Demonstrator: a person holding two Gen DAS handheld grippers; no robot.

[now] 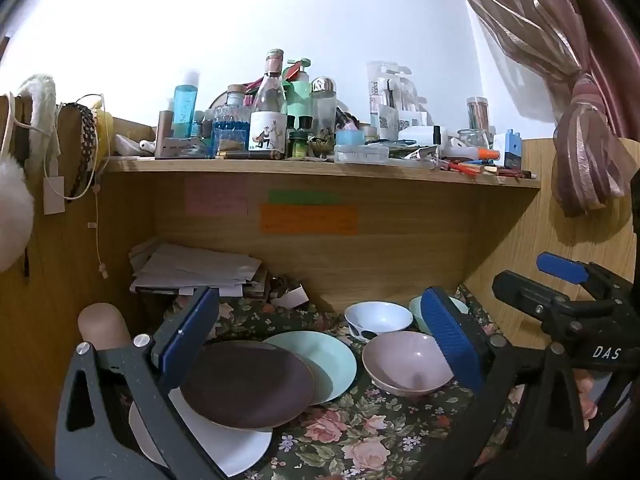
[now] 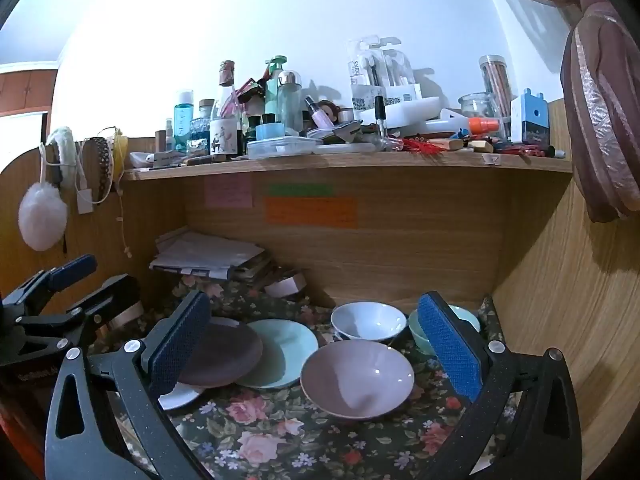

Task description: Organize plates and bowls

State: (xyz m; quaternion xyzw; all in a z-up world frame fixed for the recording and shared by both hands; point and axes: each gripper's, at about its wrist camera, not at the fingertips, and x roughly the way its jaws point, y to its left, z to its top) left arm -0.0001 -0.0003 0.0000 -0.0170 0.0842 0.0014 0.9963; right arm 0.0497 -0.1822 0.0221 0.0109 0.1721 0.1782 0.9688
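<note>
Lying ahead of both open tools (image 1: 320,344) (image 2: 316,352): plates (image 1: 246,384), bowls (image 2: 358,378).

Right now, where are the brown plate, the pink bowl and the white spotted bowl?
brown plate (image 1: 246,384), left wrist view, centre of its top face.
pink bowl (image 2: 358,382), right wrist view, inner hollow.
white spotted bowl (image 1: 378,318), left wrist view, inside, near the middle.

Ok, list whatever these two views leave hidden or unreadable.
- White plate: mostly covered by the brown plate and the left hand-held gripper, both views.
- Green bowl: largely behind a blue pad, both views.
- Sticky notes: writing too blurred.
- Paper stack: contents unreadable.
</note>
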